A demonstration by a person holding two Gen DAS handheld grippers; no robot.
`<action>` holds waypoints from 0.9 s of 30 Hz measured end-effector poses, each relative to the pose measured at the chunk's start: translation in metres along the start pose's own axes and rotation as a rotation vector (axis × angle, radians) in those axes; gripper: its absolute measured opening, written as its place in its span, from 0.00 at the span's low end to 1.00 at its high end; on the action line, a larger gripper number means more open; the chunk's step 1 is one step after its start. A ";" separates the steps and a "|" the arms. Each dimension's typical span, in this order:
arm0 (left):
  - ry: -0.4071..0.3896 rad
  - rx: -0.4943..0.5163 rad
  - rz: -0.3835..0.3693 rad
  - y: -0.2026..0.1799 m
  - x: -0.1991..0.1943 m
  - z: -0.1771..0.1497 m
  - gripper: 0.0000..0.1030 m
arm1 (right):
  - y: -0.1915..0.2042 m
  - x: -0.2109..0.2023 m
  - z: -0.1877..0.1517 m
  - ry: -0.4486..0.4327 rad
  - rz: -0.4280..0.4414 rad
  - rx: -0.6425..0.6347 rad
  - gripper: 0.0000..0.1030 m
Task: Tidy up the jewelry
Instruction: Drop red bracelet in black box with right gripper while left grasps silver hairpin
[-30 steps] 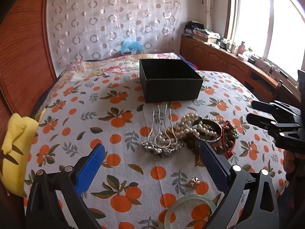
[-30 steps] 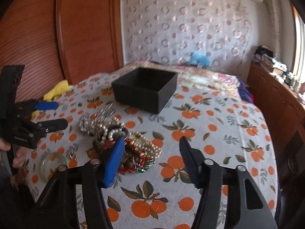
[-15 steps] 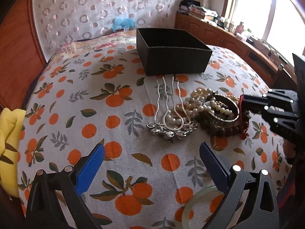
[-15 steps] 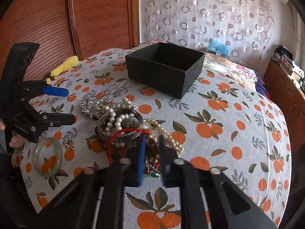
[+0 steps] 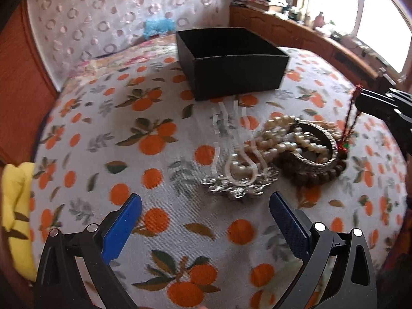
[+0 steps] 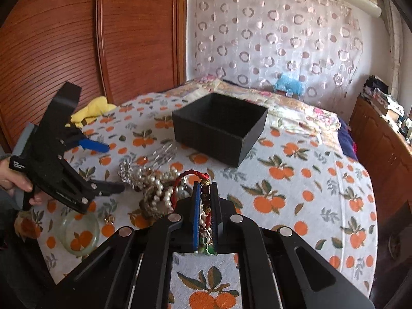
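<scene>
A black open box (image 5: 231, 59) stands at the back of the orange-print cloth; it also shows in the right wrist view (image 6: 219, 126). In front of it lies a jewelry heap: silver hair combs (image 5: 239, 170), pearl strands (image 5: 280, 139), a metal bangle (image 5: 316, 144), brown beads (image 5: 309, 177). My right gripper (image 6: 205, 193) is shut on a red cord beaded bracelet (image 6: 204, 206) and lifts it from the heap; the cord (image 5: 350, 118) hangs from it in the left wrist view. My left gripper (image 5: 206, 221) is open, just short of the combs.
A pale green bangle (image 6: 78, 231) and a small gold earring (image 6: 109, 217) lie near the cloth's front left edge. A yellow cloth (image 5: 15, 206) sits at the left edge. A wooden cabinet (image 6: 381, 141) runs along the right, a wooden headboard (image 6: 77, 38) on the left.
My right gripper closed on the red cord bracelet and raised it from the heap. My left gripper moved forward toward the combs, staying open.
</scene>
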State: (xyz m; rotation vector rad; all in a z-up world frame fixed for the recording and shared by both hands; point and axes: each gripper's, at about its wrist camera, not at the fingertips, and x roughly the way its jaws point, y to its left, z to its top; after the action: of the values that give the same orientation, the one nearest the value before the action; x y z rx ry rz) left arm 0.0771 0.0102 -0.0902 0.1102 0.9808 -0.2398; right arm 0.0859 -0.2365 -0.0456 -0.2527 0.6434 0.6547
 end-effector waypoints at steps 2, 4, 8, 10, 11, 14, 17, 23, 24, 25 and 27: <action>-0.007 -0.008 -0.041 0.000 0.000 0.001 0.93 | -0.001 -0.003 0.003 -0.012 -0.013 0.000 0.08; -0.016 -0.007 -0.048 -0.001 0.001 0.002 0.93 | -0.003 -0.006 0.006 -0.026 -0.019 0.005 0.08; -0.034 -0.003 -0.077 -0.004 0.002 0.005 0.93 | -0.009 -0.014 0.012 -0.066 -0.032 0.031 0.08; -0.042 0.003 -0.080 -0.007 0.002 0.006 0.93 | -0.011 -0.017 0.015 -0.073 -0.034 0.033 0.08; -0.044 0.009 -0.081 -0.009 0.003 0.008 0.89 | -0.012 -0.018 0.016 -0.077 -0.037 0.035 0.08; -0.042 0.027 -0.074 -0.013 0.006 0.010 0.77 | -0.013 -0.021 0.020 -0.086 -0.042 0.031 0.08; -0.047 0.032 -0.066 -0.014 0.008 0.010 0.71 | -0.014 -0.026 0.027 -0.098 -0.042 0.025 0.08; -0.062 0.025 -0.080 -0.014 0.007 0.012 0.57 | -0.016 -0.036 0.039 -0.138 -0.034 0.014 0.08; -0.064 0.025 -0.084 -0.014 0.007 0.012 0.56 | -0.015 -0.038 0.042 -0.143 -0.035 0.011 0.08; -0.064 0.025 -0.082 -0.014 0.007 0.012 0.55 | -0.015 -0.039 0.045 -0.149 -0.036 0.007 0.08; -0.065 0.027 -0.084 -0.014 0.006 0.012 0.55 | -0.013 -0.041 0.048 -0.152 -0.040 0.002 0.08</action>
State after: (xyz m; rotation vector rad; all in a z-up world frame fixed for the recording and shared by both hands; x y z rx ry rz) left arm 0.0862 -0.0069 -0.0883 0.0856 0.9183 -0.3315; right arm 0.0921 -0.2471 0.0180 -0.2112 0.4916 0.6286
